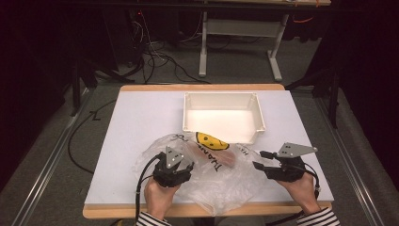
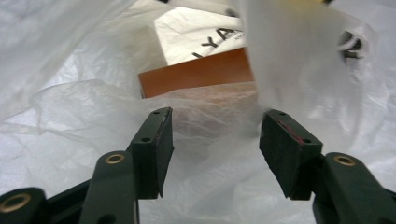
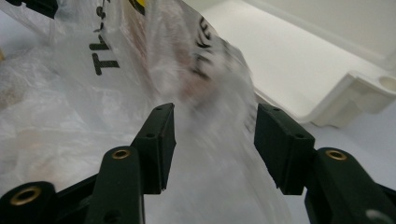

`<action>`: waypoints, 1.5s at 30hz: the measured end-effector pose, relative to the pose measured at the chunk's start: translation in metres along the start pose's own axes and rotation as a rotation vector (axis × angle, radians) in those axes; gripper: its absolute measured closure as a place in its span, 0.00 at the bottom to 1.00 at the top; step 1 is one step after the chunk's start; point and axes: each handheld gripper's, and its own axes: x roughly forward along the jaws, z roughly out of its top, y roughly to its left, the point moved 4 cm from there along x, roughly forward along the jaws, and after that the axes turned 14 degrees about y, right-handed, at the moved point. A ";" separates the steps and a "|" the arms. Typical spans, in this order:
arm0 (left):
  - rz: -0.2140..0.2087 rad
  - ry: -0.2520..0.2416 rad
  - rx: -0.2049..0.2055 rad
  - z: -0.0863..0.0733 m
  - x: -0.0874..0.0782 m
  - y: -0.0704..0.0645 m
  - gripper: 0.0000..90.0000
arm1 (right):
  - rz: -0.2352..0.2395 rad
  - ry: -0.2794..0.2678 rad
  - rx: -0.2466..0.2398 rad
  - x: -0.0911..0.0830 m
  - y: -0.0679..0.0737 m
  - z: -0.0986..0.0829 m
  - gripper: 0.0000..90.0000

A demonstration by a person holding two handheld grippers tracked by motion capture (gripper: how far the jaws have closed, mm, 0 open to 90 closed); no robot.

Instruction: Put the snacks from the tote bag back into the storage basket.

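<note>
while our left gripper (image 2: 215,140) gapes wide, holding nothing, the brown block (image 2: 198,72) lies dead ahead inside the plastic bag (image 1: 207,174), crosswise to us; our right gripper (image 3: 212,140), equally open, straddles the bag's edge.

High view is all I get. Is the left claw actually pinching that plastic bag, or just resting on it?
Observer: Not pinching. In the left gripper view the left claw stands open, with the film of the plastic bag crumpled between its jaws.
Operator: And the brownish thing inside the bag?
Observer: It is a flat orange-brown block with straight edges, lying just ahead of that claw and partly under the film.
Operator: What about the other claw?
Observer: The right claw is open too. A strip of the bag runs up between its jaws, and the white bin lies beyond them, to their right.
</note>
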 end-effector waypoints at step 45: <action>0.014 -0.037 -0.049 0.006 0.007 0.018 0.52 | 0.004 0.202 0.058 0.088 -0.017 0.036 1.00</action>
